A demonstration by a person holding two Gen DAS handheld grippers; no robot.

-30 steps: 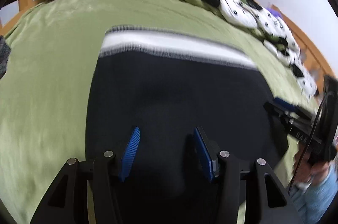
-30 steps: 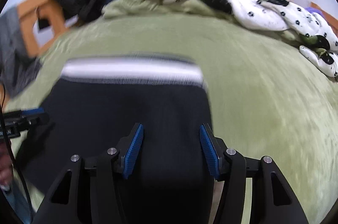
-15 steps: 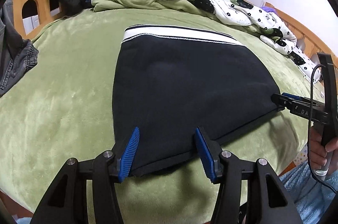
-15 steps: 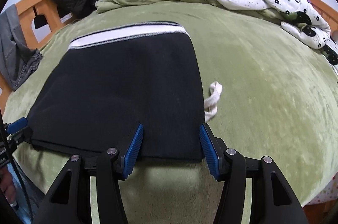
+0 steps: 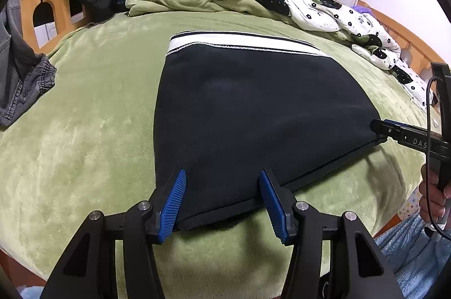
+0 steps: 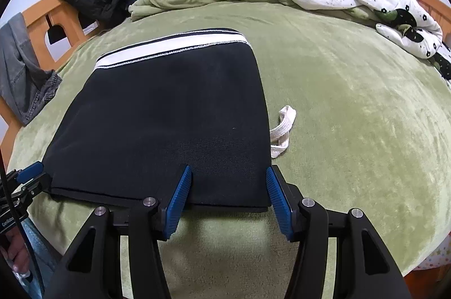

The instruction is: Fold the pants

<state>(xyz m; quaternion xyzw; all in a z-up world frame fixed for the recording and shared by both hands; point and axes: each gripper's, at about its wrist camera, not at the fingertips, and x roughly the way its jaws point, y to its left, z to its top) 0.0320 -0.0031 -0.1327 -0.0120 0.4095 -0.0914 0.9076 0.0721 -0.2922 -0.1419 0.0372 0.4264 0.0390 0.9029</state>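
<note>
We are noting the left gripper [image 5: 222,197] and right gripper [image 6: 229,194], jaws apart, clamping nothing, at the near hem of the folded black pants [image 5: 253,112] lying on the green blanket [image 5: 84,135]. We are reading "DAS", cut off, then "GenRobo".

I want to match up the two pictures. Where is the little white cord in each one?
Left wrist view: the white drawstring is not in it; only the folded black pants show there.
Right wrist view: the white drawstring pokes out from the right edge of the pants, right of centre, lying on the green blanket.
Shared landmark: the pants' white waistband, at their far end in both views.
</note>
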